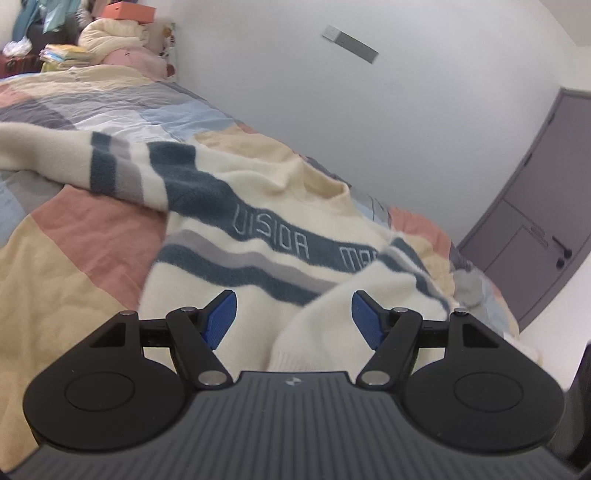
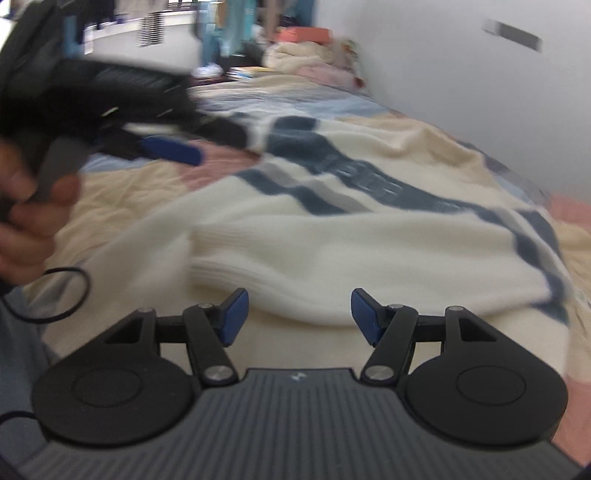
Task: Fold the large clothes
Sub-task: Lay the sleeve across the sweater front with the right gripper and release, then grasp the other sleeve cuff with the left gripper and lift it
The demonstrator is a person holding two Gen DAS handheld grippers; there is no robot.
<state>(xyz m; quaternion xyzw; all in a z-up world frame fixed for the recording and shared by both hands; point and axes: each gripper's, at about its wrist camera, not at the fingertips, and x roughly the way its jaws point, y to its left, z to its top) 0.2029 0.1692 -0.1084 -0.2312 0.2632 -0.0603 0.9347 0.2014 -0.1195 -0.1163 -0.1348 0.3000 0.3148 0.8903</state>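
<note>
A cream sweater (image 1: 295,206) with dark teal and grey stripes and pale lettering lies spread on the patchwork quilt (image 1: 74,258). One sleeve stretches away to the left. The other sleeve is folded across the body, its cuff just in front of my left gripper (image 1: 293,314), which stands open and hovers over the fabric without pinching it. In the right wrist view the sweater (image 2: 332,240) fills the middle, its ribbed hem nearest. My right gripper (image 2: 299,314) is open just short of that hem, with nothing between its pads. A hand (image 2: 26,221) holds the left gripper at upper left; one blue finger (image 2: 173,151) shows.
The bed runs along a white wall. Pillows and bundled bedding (image 1: 110,37) with an orange box (image 1: 129,11) on top sit at its far end. A grey door (image 1: 535,221) stands at the right. A black cable loop (image 2: 66,295) hangs at the near left.
</note>
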